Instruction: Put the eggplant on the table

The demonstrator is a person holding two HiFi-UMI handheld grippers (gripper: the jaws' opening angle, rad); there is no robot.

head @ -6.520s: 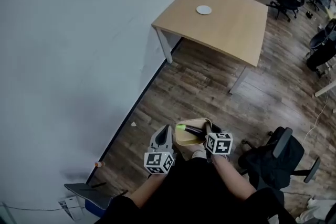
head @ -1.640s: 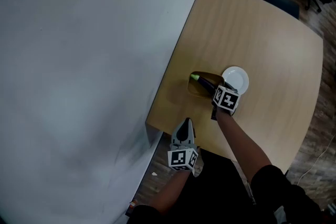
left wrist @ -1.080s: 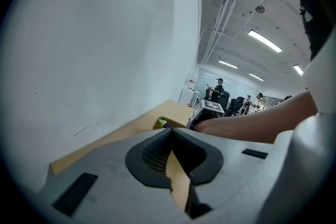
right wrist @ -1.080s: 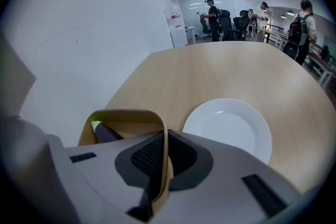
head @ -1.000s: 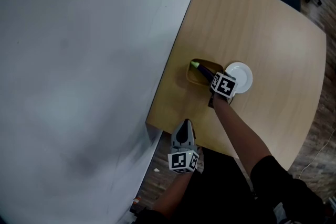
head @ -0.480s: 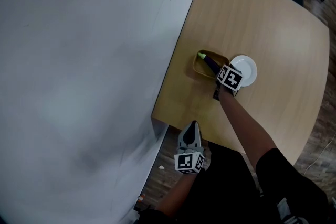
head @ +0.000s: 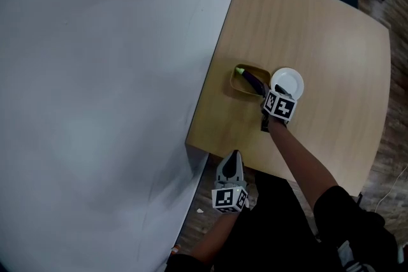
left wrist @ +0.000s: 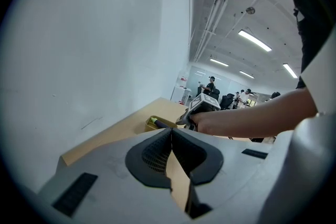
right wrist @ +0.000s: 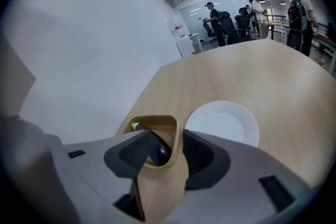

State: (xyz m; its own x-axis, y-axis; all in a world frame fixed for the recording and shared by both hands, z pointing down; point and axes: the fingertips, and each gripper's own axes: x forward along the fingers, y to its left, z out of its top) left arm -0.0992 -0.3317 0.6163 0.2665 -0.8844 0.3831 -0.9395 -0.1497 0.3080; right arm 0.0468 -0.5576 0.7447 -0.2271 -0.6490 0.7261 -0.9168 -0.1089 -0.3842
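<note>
Centre-frame sit one plate and one bowl holding one eggplant; gripper views alone show the right gripper with jaws just opening, bowl between them untouched, and the left gripper closed and empty.

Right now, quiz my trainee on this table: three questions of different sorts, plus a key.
1. True or false: the eggplant lies on the bare table.
2. In the head view, what sits right of the yellow bowl? A) white plate B) cup C) bottle
3. Which is open, the left claw or the right claw?
Key: 1 false, it's in the bowl. 2 A. 3 right claw; its jaws have just been opening, bowl's near rim between them.
</note>
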